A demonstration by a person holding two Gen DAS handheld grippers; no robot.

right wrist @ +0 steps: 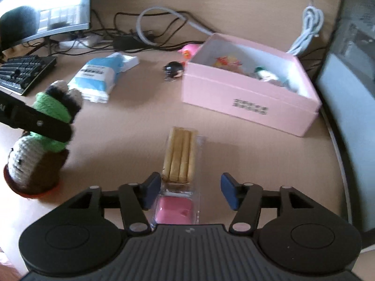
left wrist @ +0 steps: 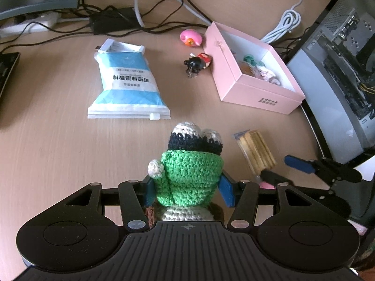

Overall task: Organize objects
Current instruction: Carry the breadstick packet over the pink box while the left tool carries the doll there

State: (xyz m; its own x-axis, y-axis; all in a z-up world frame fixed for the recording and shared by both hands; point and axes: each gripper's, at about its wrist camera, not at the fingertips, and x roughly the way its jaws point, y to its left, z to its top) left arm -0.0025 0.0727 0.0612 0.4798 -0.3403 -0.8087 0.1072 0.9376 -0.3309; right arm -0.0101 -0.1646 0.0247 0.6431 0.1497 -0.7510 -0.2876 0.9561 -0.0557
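Note:
A crocheted potted-plant toy (left wrist: 191,175), green with a black and cream top, sits between the blue pads of my left gripper (left wrist: 187,192), which is shut on it. In the right wrist view the toy (right wrist: 37,164) stands with its brown base on the desk, and a left finger (right wrist: 42,124) crosses it. A clear pack of biscuit sticks with a pink end (right wrist: 179,161) lies flat between the fingers of my right gripper (right wrist: 190,193). The right pad stands well away from it, so this gripper is open. The open pink box (right wrist: 246,103) holds several small toys.
A blue and white pouch (left wrist: 127,82), a pink duck toy (left wrist: 191,38) and a black figurine (left wrist: 196,64) lie left of the pink box (left wrist: 253,91). Cables (left wrist: 117,21) run along the back. A keyboard (right wrist: 23,72) is at the left, a computer case (left wrist: 339,70) at the right.

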